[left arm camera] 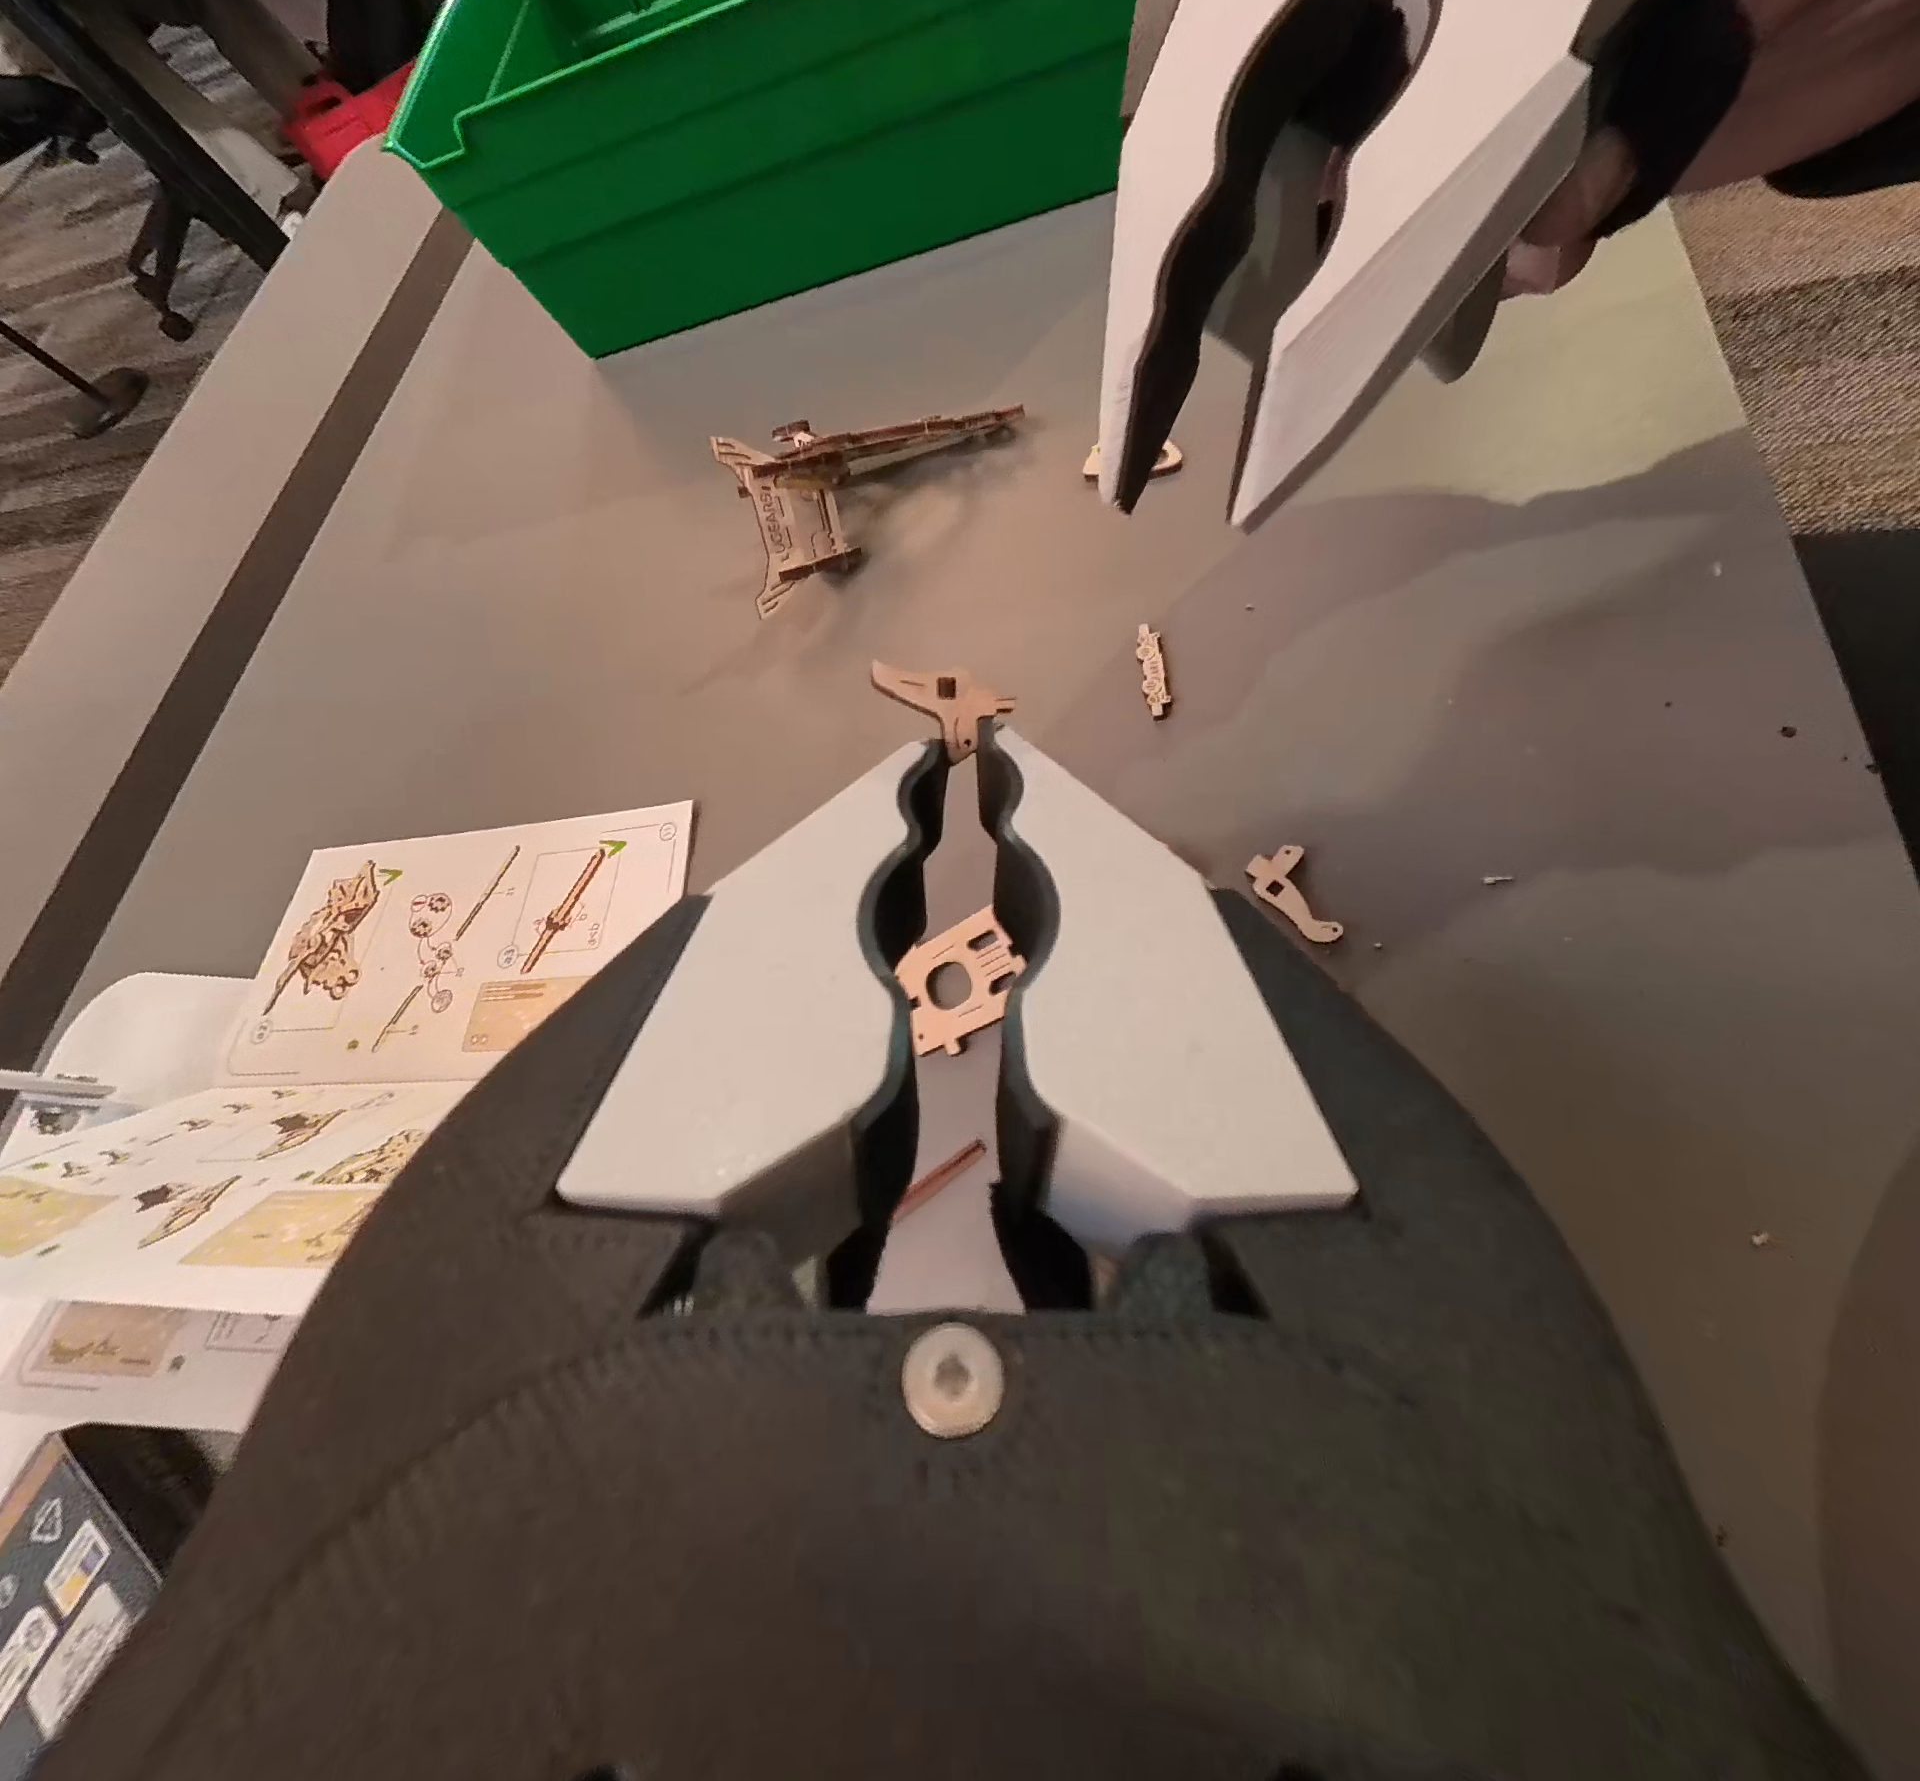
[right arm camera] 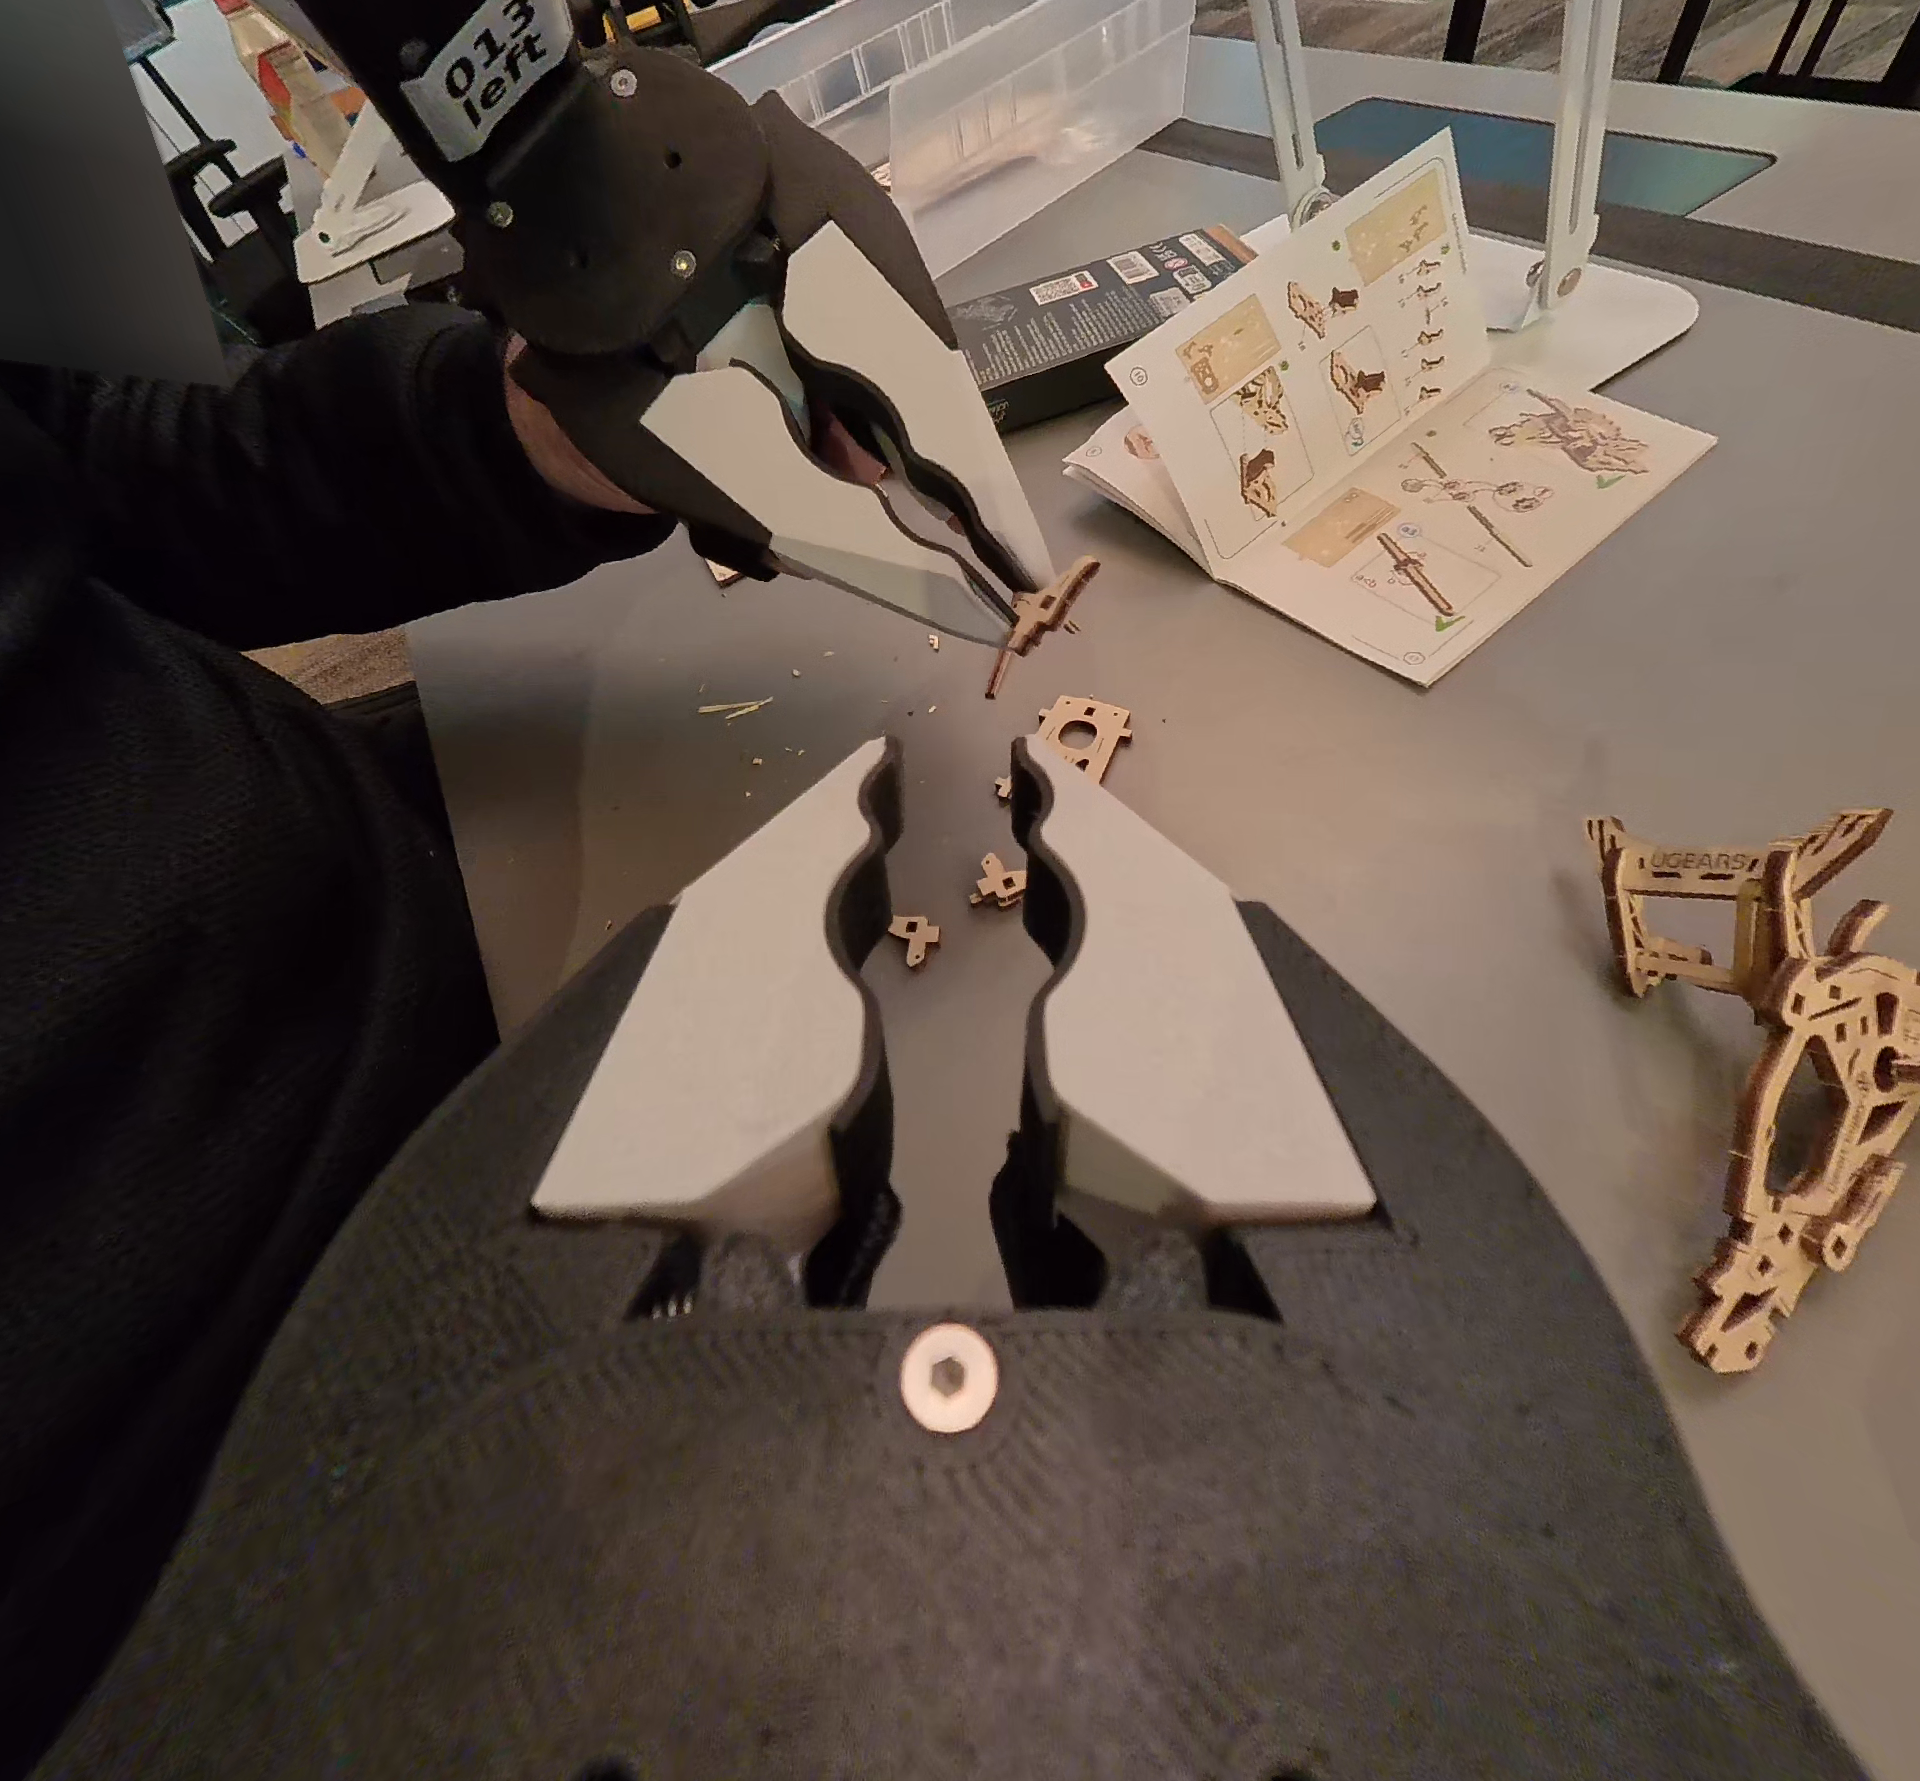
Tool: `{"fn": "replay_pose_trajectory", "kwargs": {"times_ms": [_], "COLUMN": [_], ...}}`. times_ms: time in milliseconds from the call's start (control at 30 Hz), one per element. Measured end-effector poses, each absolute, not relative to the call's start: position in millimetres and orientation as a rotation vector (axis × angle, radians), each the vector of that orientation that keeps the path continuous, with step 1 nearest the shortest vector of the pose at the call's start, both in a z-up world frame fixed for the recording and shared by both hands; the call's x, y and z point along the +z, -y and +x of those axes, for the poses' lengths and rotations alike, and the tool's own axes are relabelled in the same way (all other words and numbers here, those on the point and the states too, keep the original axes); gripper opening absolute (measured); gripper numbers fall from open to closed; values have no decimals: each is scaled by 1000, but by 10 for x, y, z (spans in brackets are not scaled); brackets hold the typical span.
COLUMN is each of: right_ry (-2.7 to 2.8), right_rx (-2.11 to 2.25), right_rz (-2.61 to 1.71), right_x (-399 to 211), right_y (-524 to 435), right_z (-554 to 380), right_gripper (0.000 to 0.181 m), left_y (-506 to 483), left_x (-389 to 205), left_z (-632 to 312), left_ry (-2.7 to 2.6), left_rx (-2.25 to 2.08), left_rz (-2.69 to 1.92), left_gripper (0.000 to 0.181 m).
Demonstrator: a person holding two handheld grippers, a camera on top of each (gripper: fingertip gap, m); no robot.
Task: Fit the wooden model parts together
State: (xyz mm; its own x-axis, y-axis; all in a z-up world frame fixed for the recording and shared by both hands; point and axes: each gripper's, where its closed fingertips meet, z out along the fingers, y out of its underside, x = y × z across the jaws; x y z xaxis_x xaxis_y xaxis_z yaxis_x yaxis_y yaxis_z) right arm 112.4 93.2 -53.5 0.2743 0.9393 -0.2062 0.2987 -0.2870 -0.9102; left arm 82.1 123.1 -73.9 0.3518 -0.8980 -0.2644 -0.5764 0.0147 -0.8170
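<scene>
Tips of the left gripper (left arm camera: 961, 744) pinch a small wooden part (left arm camera: 940, 692), lifting it clear of the table (left arm camera: 1455, 796), probably for joining. The right gripper (right arm camera: 951, 760) hovers empty, jaws apart, over loose pieces (right arm camera: 997, 879); the model (right arm camera: 1787, 1056) stands well aside.

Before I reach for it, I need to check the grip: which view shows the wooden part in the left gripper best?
The left wrist view: the part sits centred, pinched at the left gripper tips, its flat outline plain. The right wrist view shows it farther off, seen from the side, held off the table.
</scene>
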Motion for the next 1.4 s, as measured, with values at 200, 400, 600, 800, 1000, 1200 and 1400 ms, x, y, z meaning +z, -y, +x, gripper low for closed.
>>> {"fn": "replay_pose_trajectory", "kwargs": {"times_ms": [200,400,600,800,1000,1200,1400], "right_ry": [1092,1072,1142,1219,1222,1254,1290], "right_rx": [1015,1132,1170,1139,1204,1160,911], "right_rz": [-1775,-1702,-1607,-1590,-1571,-1598,-1708], "right_x": [-541,-410,-268,-271,-200,-221,-356], "right_y": [-990,-915,-770,-685,-631,-628,-792], "right_z": [1146,1089,1052,1019,1020,1025,1124], "right_gripper": [17,16,4,4,3,0,0], "left_y": [-1008,-770,-685,-610,-542,-605,-770], "left_x": [-568,-288,-201,-214,-243,-265,-325], "left_z": [1016,1185,1169,1140,1143,1147,1125], "left_ry": [-1260,-1098,-1071,-1088,-1126,-1107,-1146], "left_rx": [-755,-1183,-1329,-1424,-1452,-1398,-1024], "left_rz": [-1589,-1458,-1416,-1415,-1419,-1445,-1496], "left_gripper": [3,4,4,4,4,5,20]}}
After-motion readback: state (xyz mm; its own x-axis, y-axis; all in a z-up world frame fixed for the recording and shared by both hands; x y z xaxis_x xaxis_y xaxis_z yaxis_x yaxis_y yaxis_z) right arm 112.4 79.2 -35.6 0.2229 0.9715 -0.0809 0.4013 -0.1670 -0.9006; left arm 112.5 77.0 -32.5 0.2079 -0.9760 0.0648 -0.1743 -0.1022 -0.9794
